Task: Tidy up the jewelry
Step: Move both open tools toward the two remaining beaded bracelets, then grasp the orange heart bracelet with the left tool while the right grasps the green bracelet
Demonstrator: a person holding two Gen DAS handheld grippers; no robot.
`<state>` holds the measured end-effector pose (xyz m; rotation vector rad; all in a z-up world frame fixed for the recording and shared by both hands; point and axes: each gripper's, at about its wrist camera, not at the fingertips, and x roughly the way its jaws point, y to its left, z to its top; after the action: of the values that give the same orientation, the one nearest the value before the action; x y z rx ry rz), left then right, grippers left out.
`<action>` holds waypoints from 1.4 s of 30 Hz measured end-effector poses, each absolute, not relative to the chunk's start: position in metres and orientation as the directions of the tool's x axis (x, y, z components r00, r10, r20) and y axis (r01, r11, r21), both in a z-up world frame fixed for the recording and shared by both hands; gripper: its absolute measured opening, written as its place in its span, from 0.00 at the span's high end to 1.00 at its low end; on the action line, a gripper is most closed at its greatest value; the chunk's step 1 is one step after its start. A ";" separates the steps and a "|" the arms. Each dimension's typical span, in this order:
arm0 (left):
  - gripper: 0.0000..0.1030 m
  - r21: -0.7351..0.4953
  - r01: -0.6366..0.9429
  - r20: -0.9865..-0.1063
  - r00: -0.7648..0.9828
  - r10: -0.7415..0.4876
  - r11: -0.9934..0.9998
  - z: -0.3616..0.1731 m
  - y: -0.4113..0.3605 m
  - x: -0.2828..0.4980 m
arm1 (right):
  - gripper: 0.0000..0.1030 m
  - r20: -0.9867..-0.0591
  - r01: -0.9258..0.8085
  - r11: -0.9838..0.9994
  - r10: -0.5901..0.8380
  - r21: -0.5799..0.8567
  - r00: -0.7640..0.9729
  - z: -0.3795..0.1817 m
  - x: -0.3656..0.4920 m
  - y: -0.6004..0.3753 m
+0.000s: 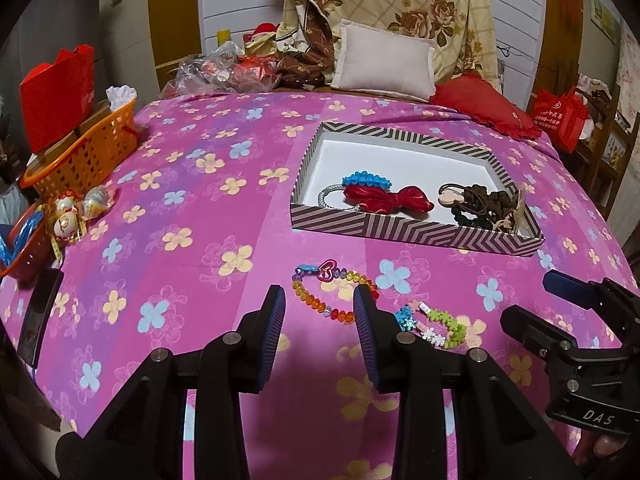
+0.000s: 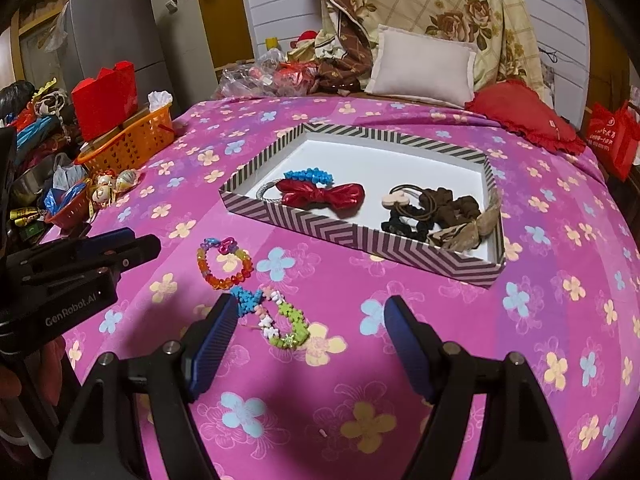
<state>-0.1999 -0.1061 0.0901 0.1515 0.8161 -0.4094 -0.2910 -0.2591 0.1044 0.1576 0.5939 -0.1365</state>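
On the pink flowered bedspread lie a rainbow bead bracelet (image 1: 310,300) (image 2: 224,264) and a pastel flower bracelet (image 1: 440,324) (image 2: 280,316). My left gripper (image 1: 319,294) (image 2: 138,244) hovers open over the rainbow bracelet, its fingers either side of it and not touching. My right gripper (image 2: 311,302) (image 1: 538,304) stands wide open above the flower bracelet, which lies nearer its left finger. Beyond sits a striped shallow box (image 1: 400,232) (image 2: 360,236) holding a red bow (image 1: 392,200) (image 2: 324,196), a blue beaded band (image 1: 366,180) and dark hair ties (image 1: 480,204) (image 2: 436,208).
An orange basket (image 1: 88,152) and a red bag (image 1: 56,92) stand at the bed's left edge, with a small red basket of sweets (image 2: 68,208) nearer. A dark phone (image 1: 40,316) lies at the left edge. A white pillow (image 1: 384,64) and red cushion (image 1: 488,108) lie behind the box.
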 end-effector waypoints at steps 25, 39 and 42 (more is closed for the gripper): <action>0.84 -0.026 0.378 -0.781 0.570 -0.255 0.926 0.057 -0.099 -0.173 | 0.24 -0.617 0.139 0.983 -0.036 0.119 0.786 0.079 -0.266 -0.255; 0.84 -0.106 0.330 -0.810 0.519 -0.274 0.938 0.050 -0.073 -0.147 | 0.24 -0.627 0.041 0.994 0.032 0.102 0.779 0.071 -0.256 -0.239; 0.84 -0.122 0.327 -0.820 0.499 -0.281 0.937 0.046 -0.071 -0.141 | 0.24 -0.637 0.030 0.995 0.037 0.095 0.770 0.067 -0.248 -0.238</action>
<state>-0.1411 -0.0707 0.0465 0.0521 0.9818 -0.3678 -0.2482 -0.2378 0.0673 0.1018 0.6919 0.0038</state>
